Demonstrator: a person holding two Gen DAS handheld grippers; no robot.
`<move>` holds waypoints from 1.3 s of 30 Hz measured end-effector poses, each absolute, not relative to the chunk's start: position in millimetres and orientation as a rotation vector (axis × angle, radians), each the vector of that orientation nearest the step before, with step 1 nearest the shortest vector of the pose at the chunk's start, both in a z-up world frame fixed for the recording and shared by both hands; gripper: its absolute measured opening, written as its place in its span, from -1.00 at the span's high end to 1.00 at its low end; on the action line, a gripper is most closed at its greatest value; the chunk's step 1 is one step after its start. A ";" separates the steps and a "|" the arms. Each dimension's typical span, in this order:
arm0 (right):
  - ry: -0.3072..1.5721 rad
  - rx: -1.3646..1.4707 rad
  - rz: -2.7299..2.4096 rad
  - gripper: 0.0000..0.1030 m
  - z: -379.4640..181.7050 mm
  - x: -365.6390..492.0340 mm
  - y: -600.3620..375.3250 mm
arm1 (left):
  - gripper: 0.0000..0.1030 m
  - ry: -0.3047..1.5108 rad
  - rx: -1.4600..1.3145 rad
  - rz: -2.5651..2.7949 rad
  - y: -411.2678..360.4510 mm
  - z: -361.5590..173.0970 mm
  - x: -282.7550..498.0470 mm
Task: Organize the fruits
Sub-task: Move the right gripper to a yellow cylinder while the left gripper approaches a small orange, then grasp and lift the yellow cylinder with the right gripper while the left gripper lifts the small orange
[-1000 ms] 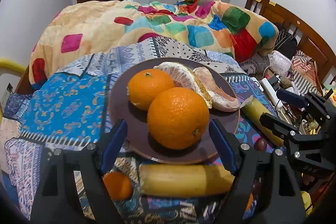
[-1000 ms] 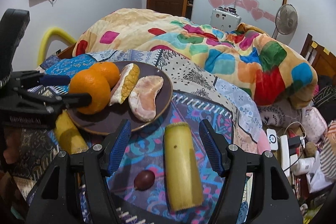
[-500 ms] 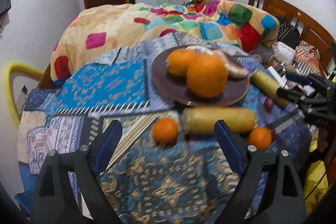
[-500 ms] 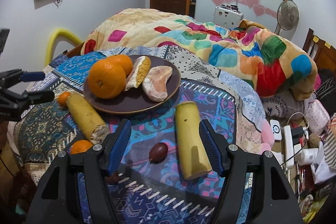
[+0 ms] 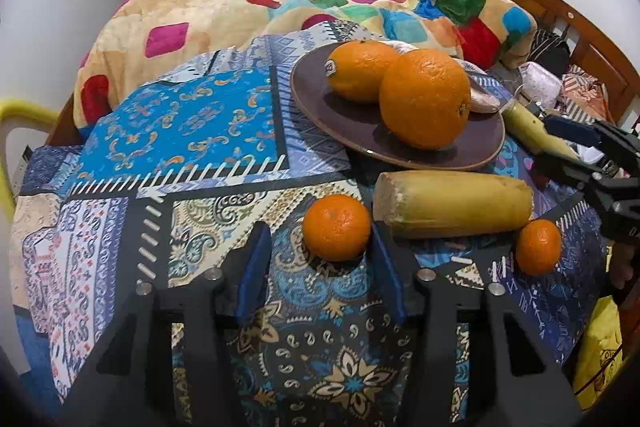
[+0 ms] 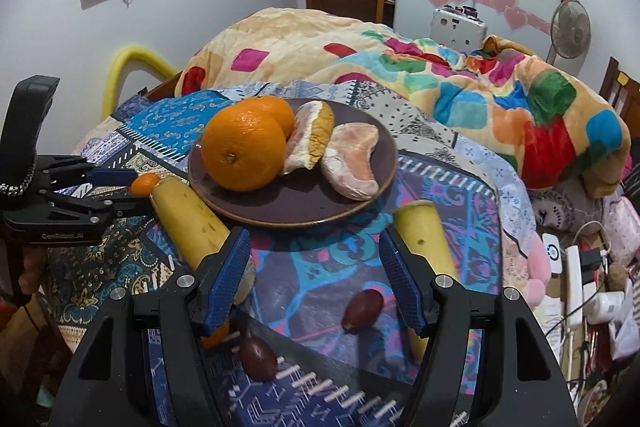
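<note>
Ahead of both tongs sits a brown plate (image 5: pixel 320 103) with two big glossy oranges (image 5: pixel 425 99). Nearer, a blunt yellow banana (image 5: pixel 454 203) lies just beyond the left tongs (image 5: pixel 322 267), whose jaws gape around a small dimpled tangerine (image 5: pixel 337 227) without touching it. The right tongs (image 6: pixel 316 279) stand wide, holding nothing.

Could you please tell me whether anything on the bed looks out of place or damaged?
Several fruits lie loose on the patterned cloth, off the brown plate: two small tangerines and a cut yellow banana piece. Nothing looks spilled.
</note>
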State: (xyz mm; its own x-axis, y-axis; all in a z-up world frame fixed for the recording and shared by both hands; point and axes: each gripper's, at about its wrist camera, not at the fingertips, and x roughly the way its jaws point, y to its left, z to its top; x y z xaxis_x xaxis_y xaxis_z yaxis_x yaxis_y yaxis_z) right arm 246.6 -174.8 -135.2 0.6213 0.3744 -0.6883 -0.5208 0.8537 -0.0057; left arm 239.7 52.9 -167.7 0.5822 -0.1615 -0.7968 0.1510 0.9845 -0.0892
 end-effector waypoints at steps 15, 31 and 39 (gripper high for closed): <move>0.777 -0.257 0.643 -0.24 -139.4 235.7 -133.3 | 0.36 0.891 0.010 -0.191 59.0 -157.3 208.9; 0.870 -0.328 0.640 -0.07 -155.2 236.2 -106.7 | 0.36 0.859 -0.035 -0.200 77.5 -163.0 180.5; 0.884 -0.375 0.723 0.14 -153.2 218.2 -85.6 | 0.36 0.851 -0.058 -0.174 93.9 -163.3 171.7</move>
State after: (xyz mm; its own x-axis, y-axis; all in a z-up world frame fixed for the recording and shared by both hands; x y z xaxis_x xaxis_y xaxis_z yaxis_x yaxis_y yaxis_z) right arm 218.2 -85.6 -153.2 0.4228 0.4140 -0.8061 -0.7076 0.7066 -0.0082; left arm 171.7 93.9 -163.3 0.6462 -0.1759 -0.7426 0.1293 0.9842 -0.1206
